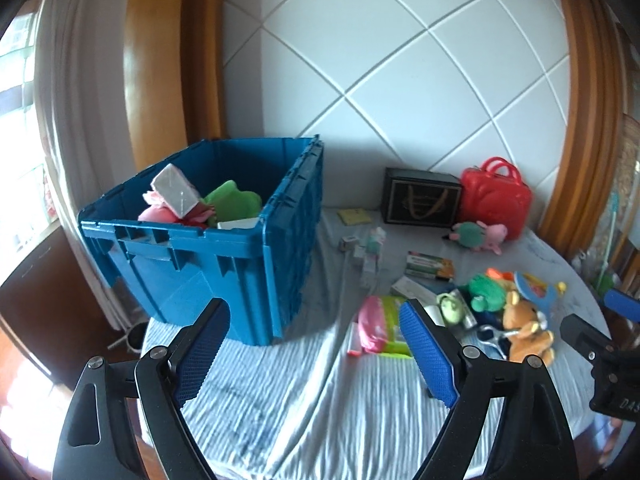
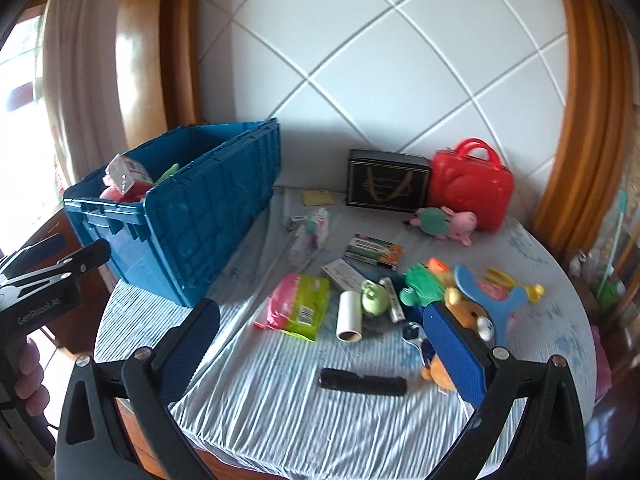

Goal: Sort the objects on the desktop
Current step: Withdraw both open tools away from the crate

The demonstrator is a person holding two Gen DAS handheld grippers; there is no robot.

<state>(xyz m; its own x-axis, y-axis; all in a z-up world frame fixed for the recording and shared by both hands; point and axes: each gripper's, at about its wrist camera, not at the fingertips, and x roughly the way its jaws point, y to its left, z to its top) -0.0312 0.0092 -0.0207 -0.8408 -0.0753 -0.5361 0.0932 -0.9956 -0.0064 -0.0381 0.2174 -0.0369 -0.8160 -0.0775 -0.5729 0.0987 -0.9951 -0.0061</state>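
Reaching phase, btwn picks. Left gripper [image 1: 316, 344] and right gripper [image 2: 320, 344] both have jaws wide, nothing held. Blue crate [image 1: 224, 264] at table's left, already part filled w/ toys and boxes. Loose items remain right of it; pink-green packet [image 2: 298, 306] lies nearest. Next: judged, lower over one item, close, carry to crate.

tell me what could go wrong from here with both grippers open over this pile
The toys are packed tight: closing on the brown bear plush could also snag the blue slingshot beside it. The blue crate already looks heaped, so added items might spill out. The striped cloth is wrinkled and could drag.
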